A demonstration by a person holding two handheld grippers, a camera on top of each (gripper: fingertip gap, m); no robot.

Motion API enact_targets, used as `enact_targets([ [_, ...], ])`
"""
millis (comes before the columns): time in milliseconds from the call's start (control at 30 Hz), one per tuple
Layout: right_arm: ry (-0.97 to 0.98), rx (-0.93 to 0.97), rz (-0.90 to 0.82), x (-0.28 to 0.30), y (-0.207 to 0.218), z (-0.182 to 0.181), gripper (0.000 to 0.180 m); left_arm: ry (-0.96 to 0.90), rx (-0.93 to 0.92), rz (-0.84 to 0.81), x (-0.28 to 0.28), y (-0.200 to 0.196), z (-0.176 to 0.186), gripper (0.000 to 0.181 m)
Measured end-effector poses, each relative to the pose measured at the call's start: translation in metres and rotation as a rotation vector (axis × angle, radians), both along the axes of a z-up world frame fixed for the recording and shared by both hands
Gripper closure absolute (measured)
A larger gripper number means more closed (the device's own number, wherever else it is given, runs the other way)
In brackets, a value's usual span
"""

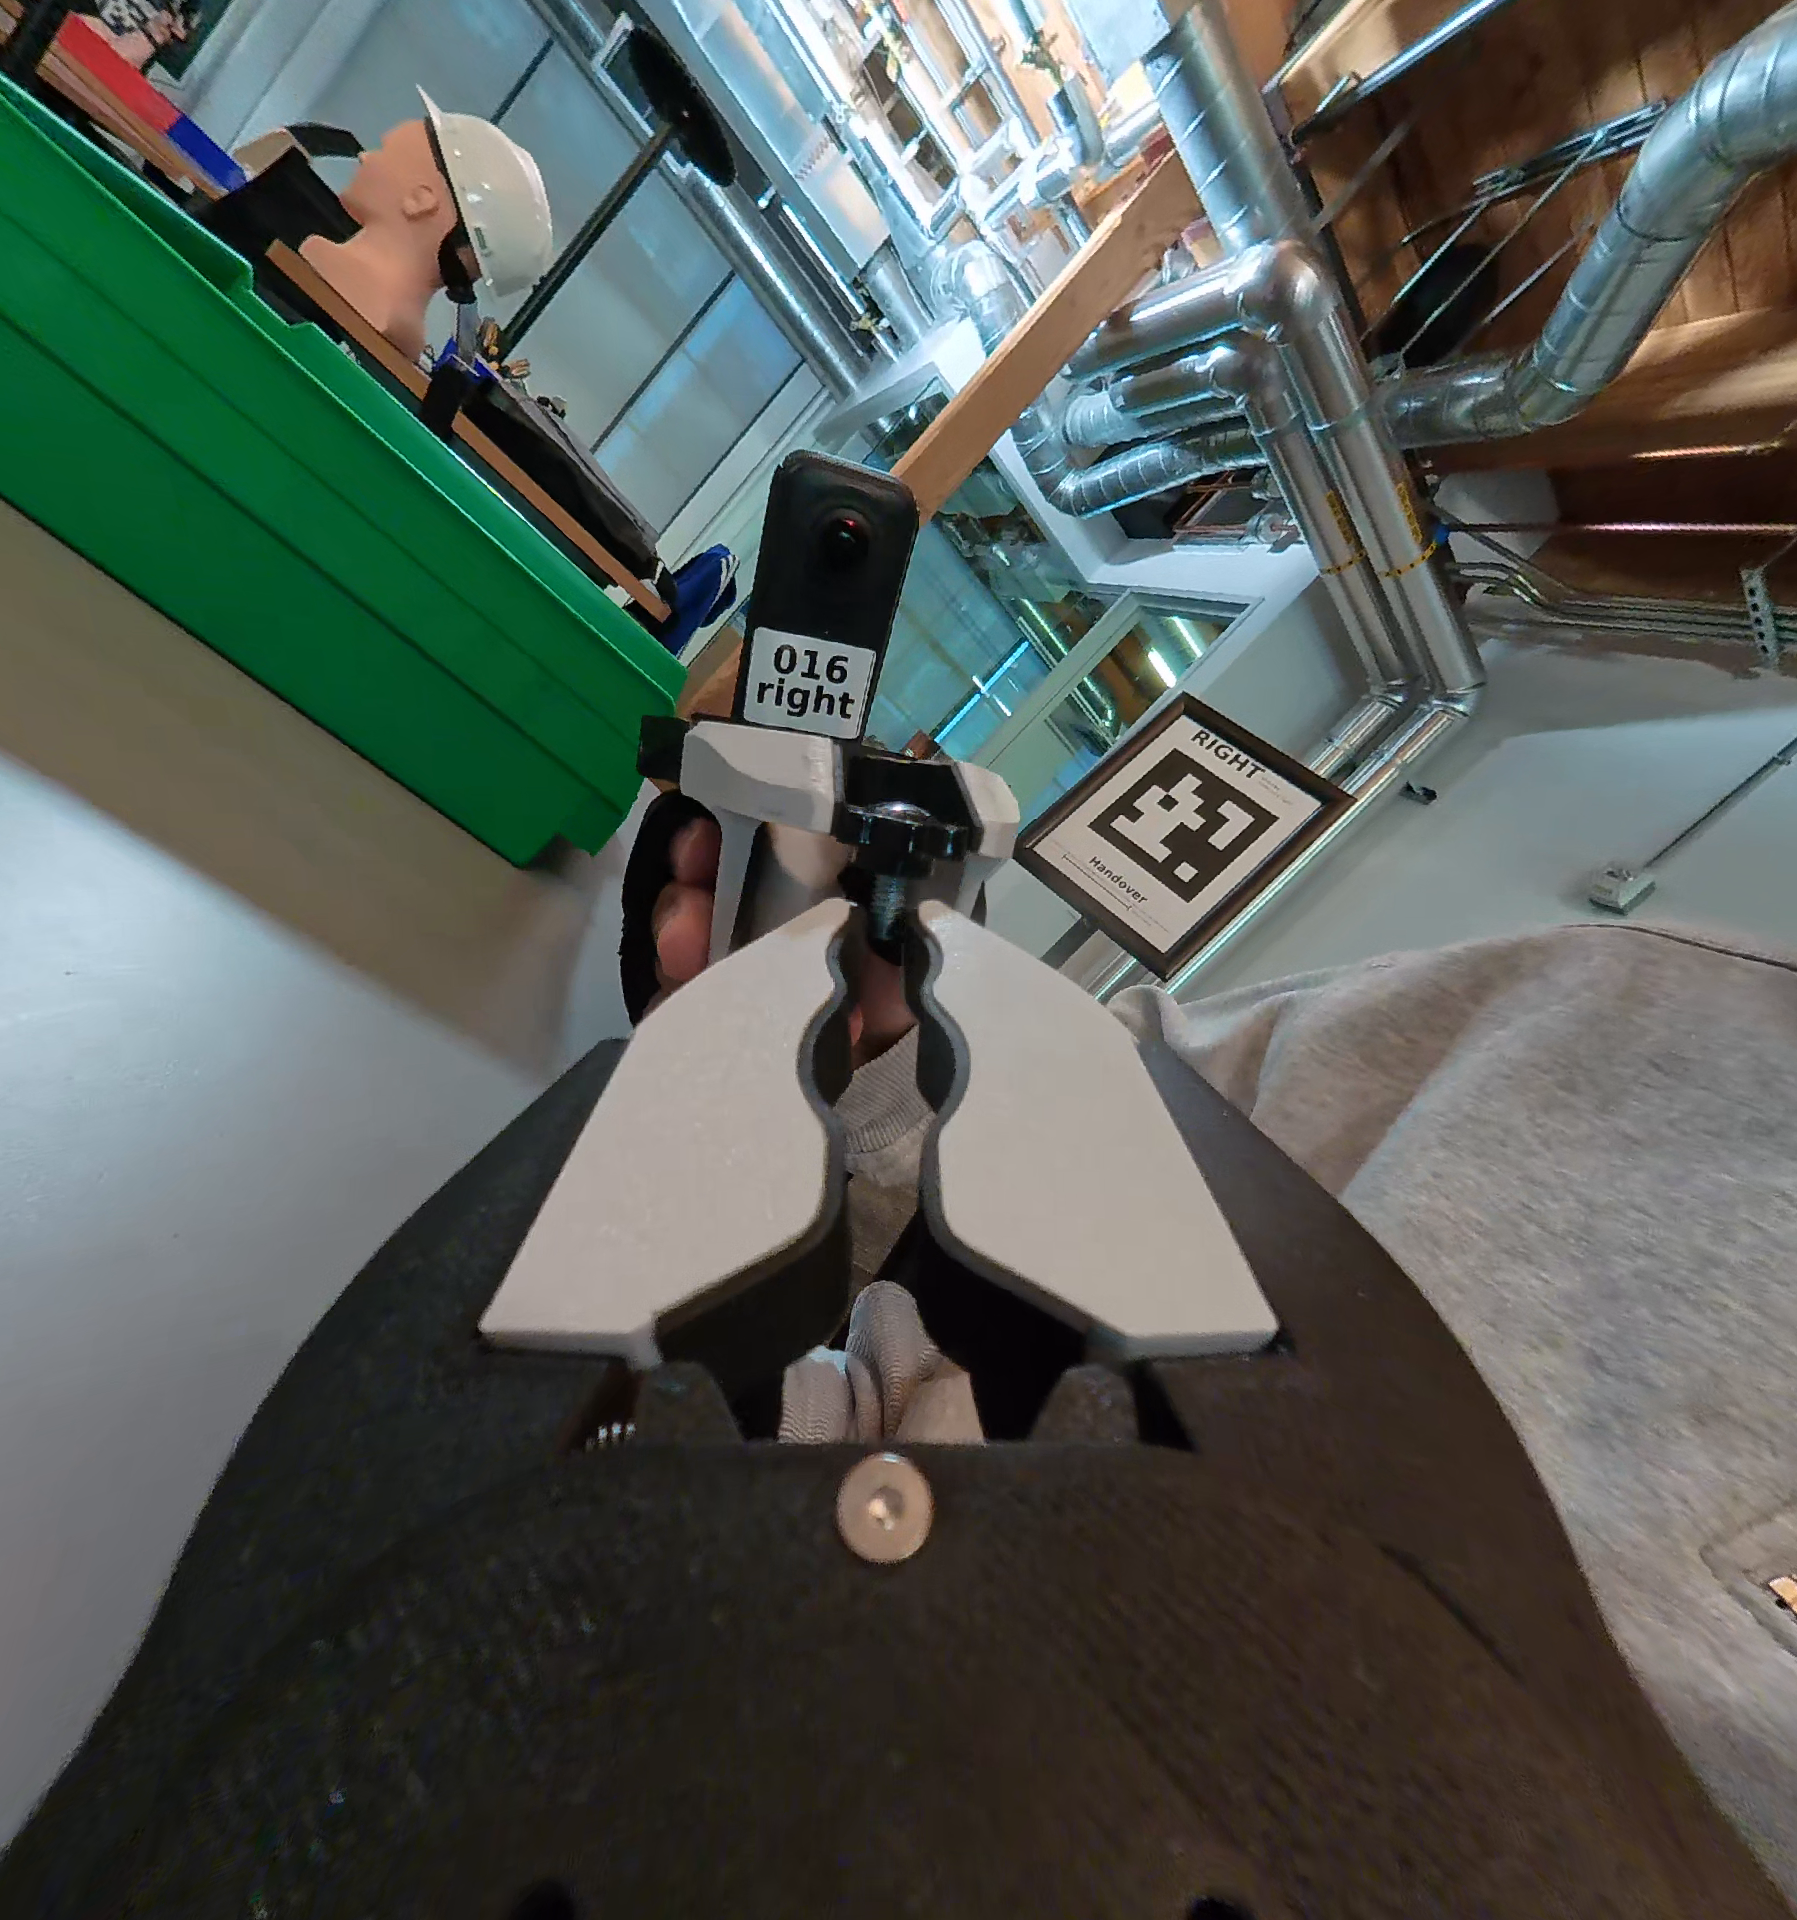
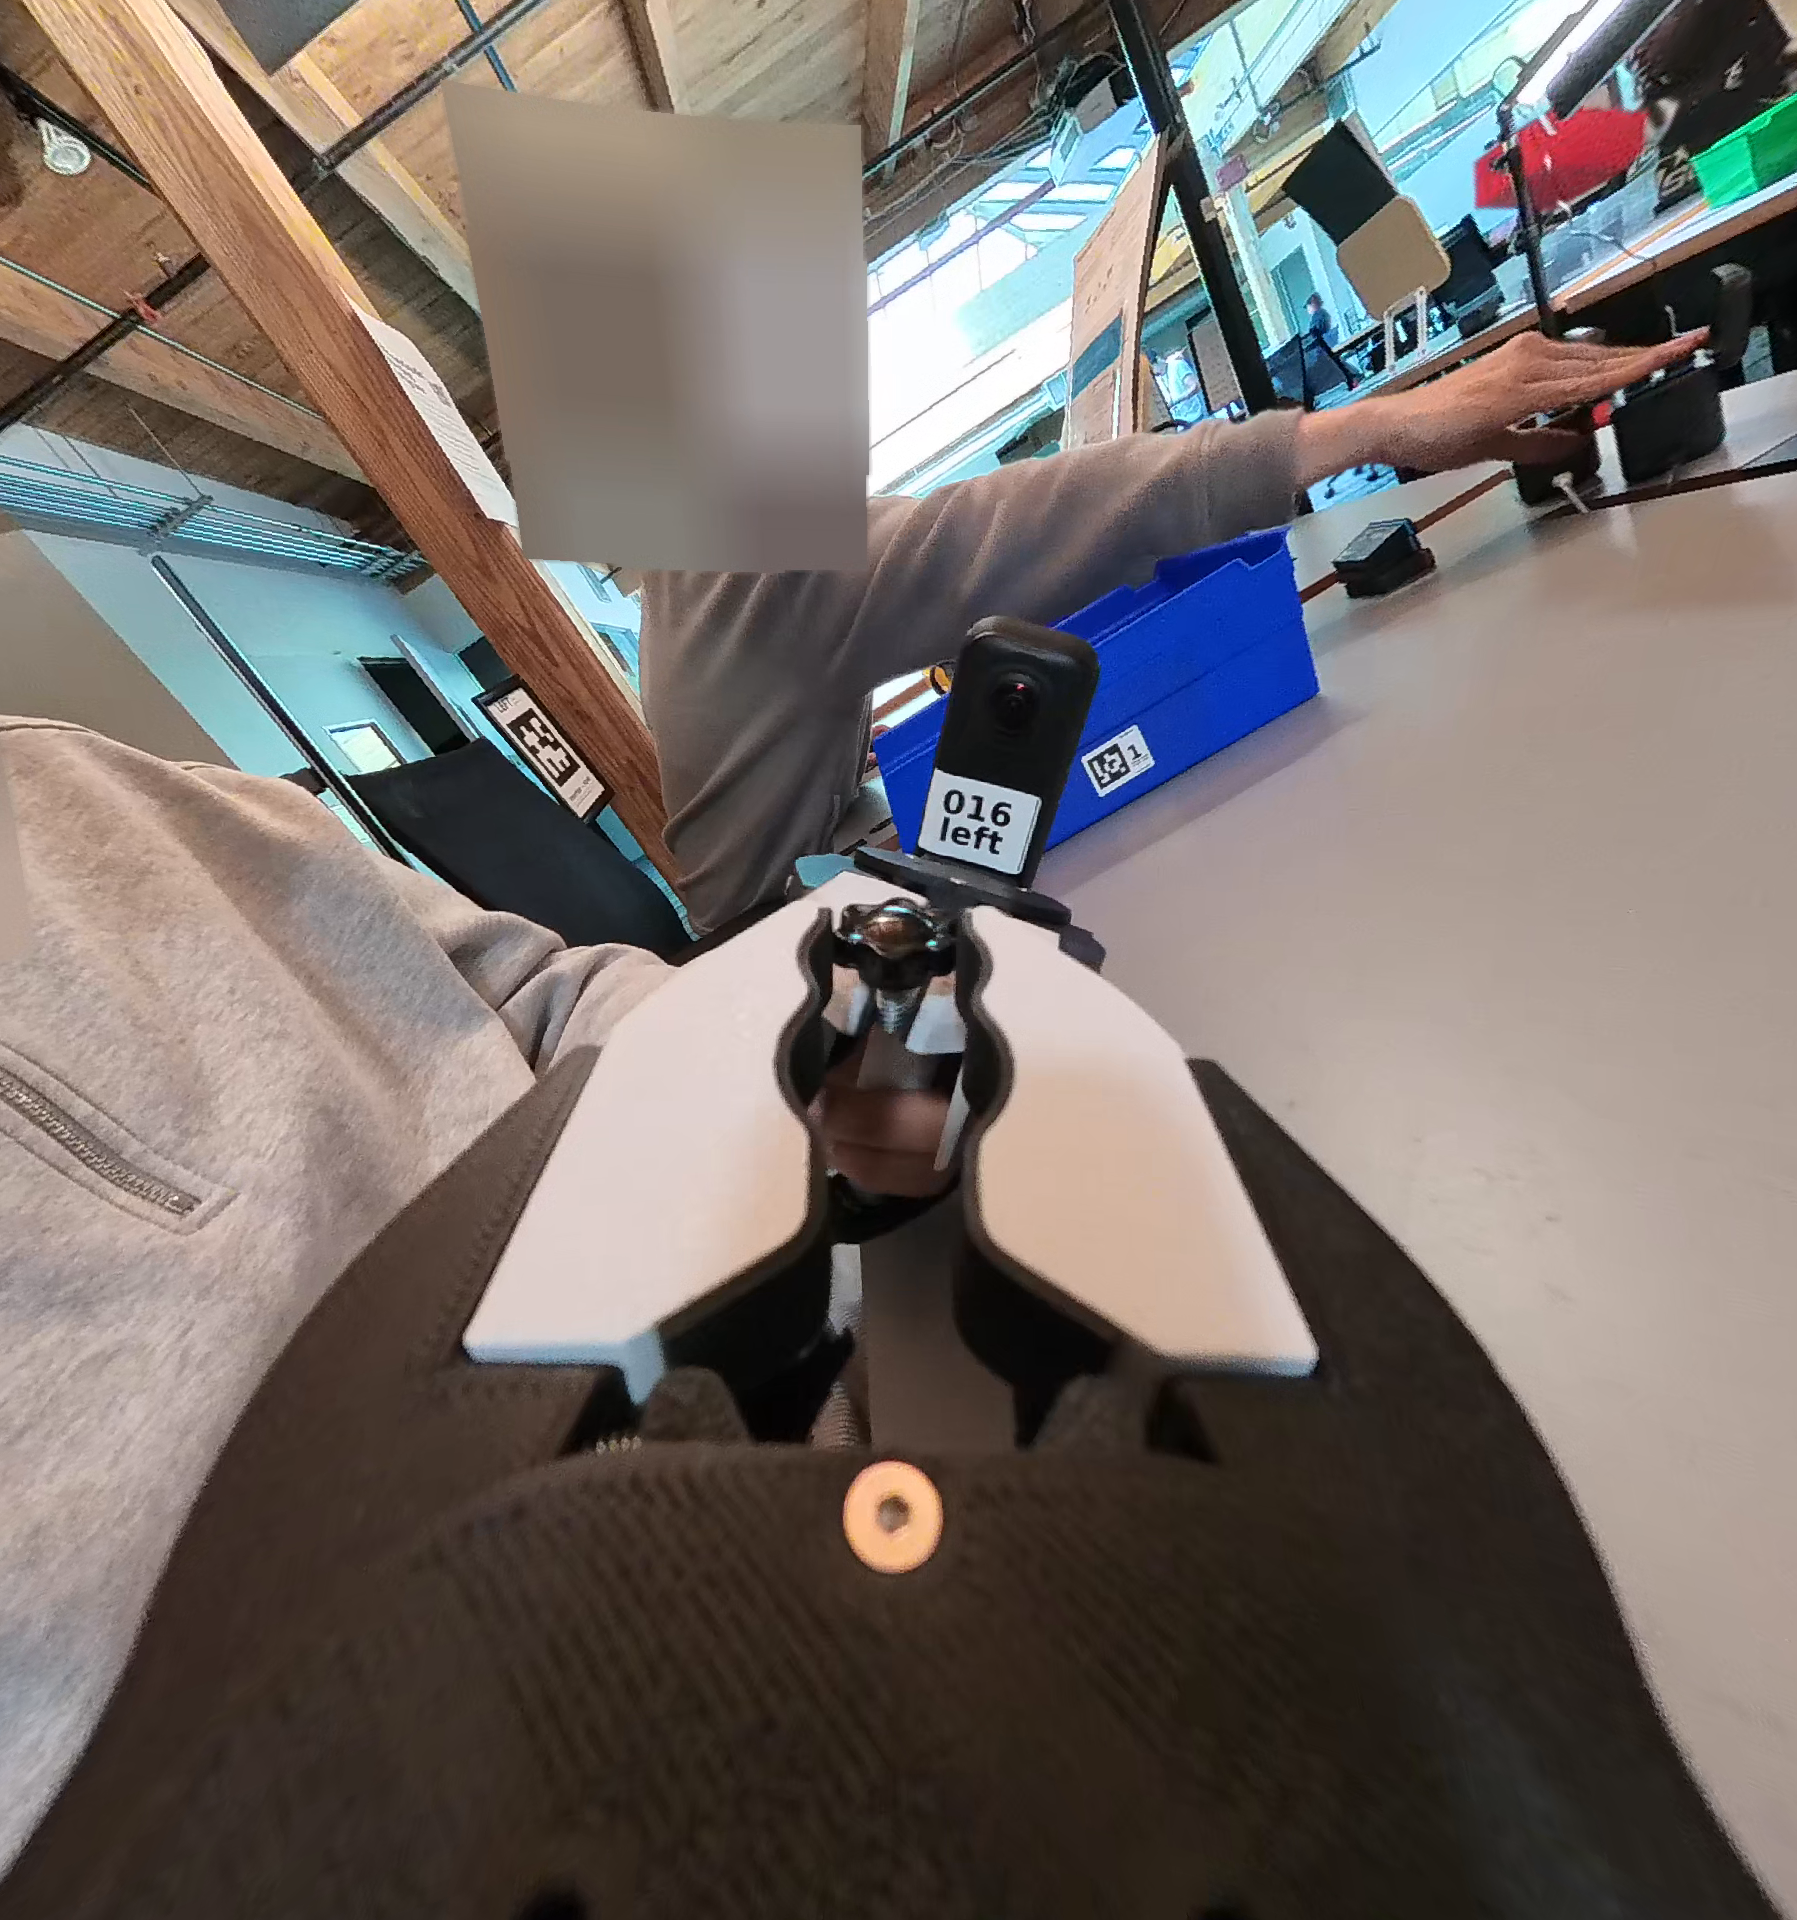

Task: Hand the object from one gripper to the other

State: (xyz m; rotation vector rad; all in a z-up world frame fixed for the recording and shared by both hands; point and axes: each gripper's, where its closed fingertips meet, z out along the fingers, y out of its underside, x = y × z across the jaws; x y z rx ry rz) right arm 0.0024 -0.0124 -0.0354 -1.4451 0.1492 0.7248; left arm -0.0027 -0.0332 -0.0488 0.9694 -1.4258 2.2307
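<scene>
No object to hand over shows in either view. My left gripper (image 1: 881, 920) has its grey fingers (image 1: 728, 1143) drawn together with only a narrow wavy slit between them, and nothing is in it. It points at the right gripper (image 1: 821, 821), which is held in a hand just beyond the tips. My right gripper (image 2: 896, 925) is likewise drawn together and empty, with a slightly wider slit. It points at the left gripper (image 2: 987, 894) and its black camera. The two grippers face each other tip to tip, close above the table edge.
A grey table (image 2: 1496, 935) lies to the right with a blue bin (image 2: 1185, 675) on it. Stacked green bins (image 1: 250, 499) stand on the other side. A grey-sleeved torso (image 1: 1548, 1247) is close by. A second person (image 2: 1081, 499) reaches across the table. A marker sign (image 1: 1185, 831) stands behind. Both grippers' tips are close together, under 4 cm apart.
</scene>
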Motion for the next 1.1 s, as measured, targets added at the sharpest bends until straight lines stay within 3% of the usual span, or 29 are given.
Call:
enact_targets([
  [200, -0.029, 0.028, -0.025, 0.003, 0.000, 0.001, 0.154, 0.024, -0.031, -0.005, 0.001, 0.002, 0.001, 0.175],
  [300, -0.116, 0.095, -0.135, 0.013, 0.000, 0.009, 0.119, 0.051, -0.048, 0.043, 0.007, 0.010, 0.000, 0.175],
  [367, -0.188, 0.082, -0.209, 0.019, 0.000, 0.008, 0.115, 0.061, -0.002, 0.119, 0.015, 0.017, -0.006, 0.175],
  [533, -0.255, -0.107, -0.284, 0.031, 0.004, -0.016, 0.139, -0.018, 0.363, 0.395, 0.034, 0.041, -0.029, 0.174],
  [733, -0.159, -0.162, -0.278, 0.035, 0.003, -0.021, 0.145, -0.274, 0.863, 0.549, 0.043, 0.054, -0.042, 0.174],
  [1100, -0.087, -0.271, -0.219, 0.032, 0.008, -0.042, 0.142, -0.514, 1.146, 0.516, 0.034, 0.031, -0.050, 0.174],
])
